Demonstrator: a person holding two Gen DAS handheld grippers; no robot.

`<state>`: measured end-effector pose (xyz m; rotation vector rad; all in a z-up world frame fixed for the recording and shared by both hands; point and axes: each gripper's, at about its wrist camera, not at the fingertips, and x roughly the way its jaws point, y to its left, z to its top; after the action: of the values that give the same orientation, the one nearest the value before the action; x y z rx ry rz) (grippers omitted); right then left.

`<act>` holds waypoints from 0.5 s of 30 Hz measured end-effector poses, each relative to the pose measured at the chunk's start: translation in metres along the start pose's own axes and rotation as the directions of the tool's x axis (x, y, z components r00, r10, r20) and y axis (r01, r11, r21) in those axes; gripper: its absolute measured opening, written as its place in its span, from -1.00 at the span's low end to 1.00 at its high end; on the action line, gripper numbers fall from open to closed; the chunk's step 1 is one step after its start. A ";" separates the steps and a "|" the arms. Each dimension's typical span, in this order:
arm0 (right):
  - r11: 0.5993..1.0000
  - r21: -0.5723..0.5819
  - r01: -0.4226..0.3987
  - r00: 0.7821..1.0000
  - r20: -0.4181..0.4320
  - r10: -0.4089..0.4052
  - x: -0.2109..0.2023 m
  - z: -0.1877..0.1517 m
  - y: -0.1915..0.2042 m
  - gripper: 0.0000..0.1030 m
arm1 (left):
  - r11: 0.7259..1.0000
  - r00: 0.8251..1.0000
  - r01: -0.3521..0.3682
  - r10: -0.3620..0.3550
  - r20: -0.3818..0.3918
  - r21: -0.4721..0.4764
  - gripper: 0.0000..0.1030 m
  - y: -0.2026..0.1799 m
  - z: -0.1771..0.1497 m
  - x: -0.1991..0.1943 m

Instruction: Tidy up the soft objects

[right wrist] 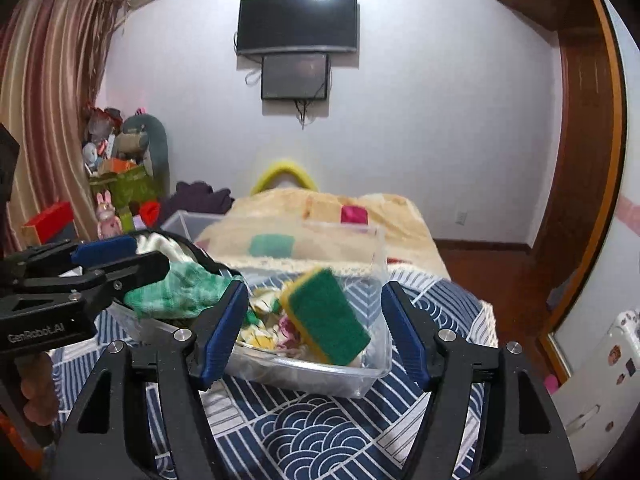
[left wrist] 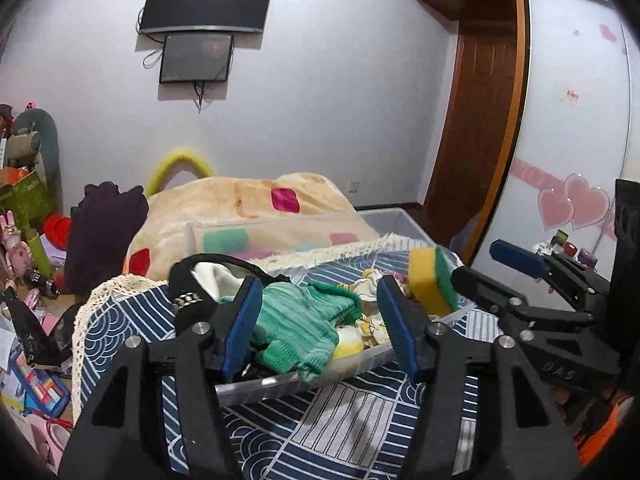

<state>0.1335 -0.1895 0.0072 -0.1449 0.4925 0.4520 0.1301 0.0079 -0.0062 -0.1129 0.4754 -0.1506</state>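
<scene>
Green knitwear, a folded sweater (left wrist: 298, 330), lies at the left end of a clear plastic tub (right wrist: 372, 376) on a bench covered by a blue wave-patterned cloth (right wrist: 316, 436). The left gripper (left wrist: 320, 326) hangs just above the sweater, its jaws wide apart and holding nothing. Pale printed fabric (right wrist: 262, 330) fills the middle of the tub. A yellow-and-green sponge (right wrist: 326, 316) sits tilted at the right end. The right gripper (right wrist: 314, 332) faces it, jaws spread wide, empty.
</scene>
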 end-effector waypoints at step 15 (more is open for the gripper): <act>0.999 0.006 -0.041 0.987 0.157 0.040 -0.052 0.008 0.010 0.62 | 1.000 0.988 -0.003 0.000 0.155 0.018 0.71 -0.014 -0.003 -0.073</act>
<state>0.0916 -0.1986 0.0387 -0.0897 0.3430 0.4970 0.0628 0.0062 0.0259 -0.1053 0.3185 -0.1433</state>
